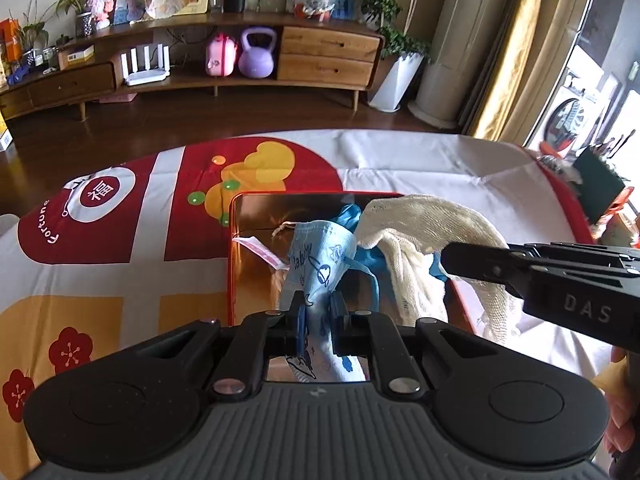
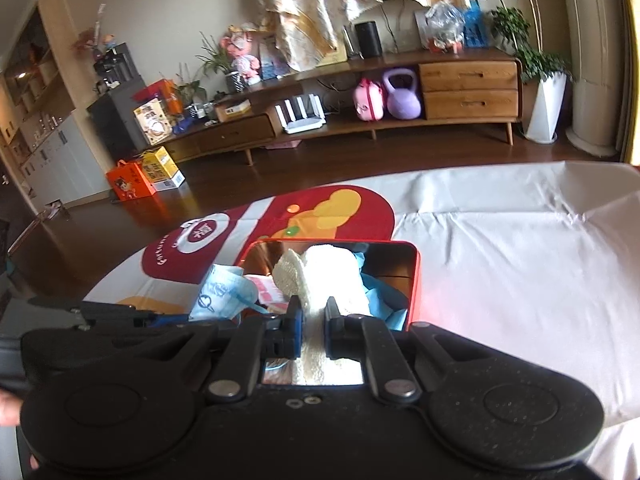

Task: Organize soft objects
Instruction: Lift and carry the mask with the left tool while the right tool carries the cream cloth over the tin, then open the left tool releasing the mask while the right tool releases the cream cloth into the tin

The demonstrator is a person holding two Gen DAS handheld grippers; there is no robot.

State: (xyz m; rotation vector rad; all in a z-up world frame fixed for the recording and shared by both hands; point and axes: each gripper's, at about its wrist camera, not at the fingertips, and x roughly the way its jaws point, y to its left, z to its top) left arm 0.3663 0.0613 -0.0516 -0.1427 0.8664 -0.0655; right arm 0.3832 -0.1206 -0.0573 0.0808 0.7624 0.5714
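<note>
The left gripper point(image 1: 318, 312), clamped on the pale-blue printed fabric mask point(image 1: 320, 256), and the right gripper point(image 2: 314, 318), pinching the cream knitted cloth point(image 2: 332, 280), hold both above the red metal tin point(image 2: 416, 280), where the mask's loop, apparently dangling, could snag the rim.

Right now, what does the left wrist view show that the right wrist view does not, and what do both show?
Only the left wrist view: the left tongs shut on the light blue printed face mask.

Only the right wrist view: the right tongs shut on the cream knitted mesh cloth, and orange cartons on the floor.

Both: the red metal tin, the mask, the cloth, the purple kettlebell.
</note>
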